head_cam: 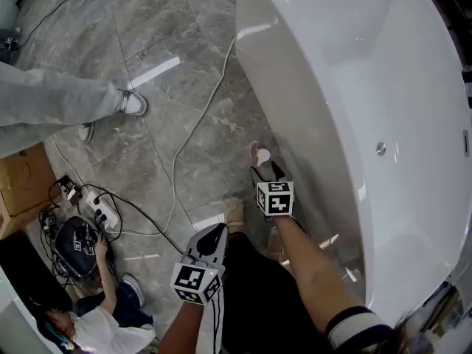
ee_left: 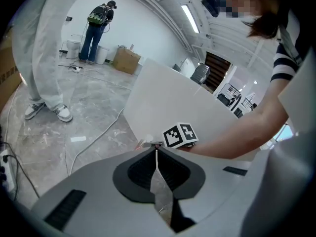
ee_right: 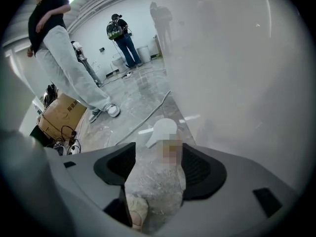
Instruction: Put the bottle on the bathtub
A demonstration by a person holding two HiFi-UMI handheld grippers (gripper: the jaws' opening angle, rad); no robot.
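The bottle (head_cam: 259, 154), with a white pump top, stands on the grey marble floor right beside the outer wall of the white bathtub (head_cam: 317, 87). My right gripper (head_cam: 265, 171) points down at it from just behind. In the right gripper view its jaws stand wide open, and the bottle (ee_right: 165, 130) sits in the gap at the tips, close to the right-hand jaw; I see no pad pressing on it. My left gripper (head_cam: 219, 231) hangs lower left over the floor. In its own view the left gripper (ee_left: 156, 147) is shut with nothing in it, facing the bathtub wall (ee_left: 163, 98).
A white cable (head_cam: 193, 127) runs across the floor left of the tub. A person in grey trousers and sneakers (head_cam: 131, 103) stands at the left. A power strip with tangled cables (head_cam: 99, 211), a cardboard box (head_cam: 22, 183) and a crouching person (head_cam: 103, 319) fill the lower left.
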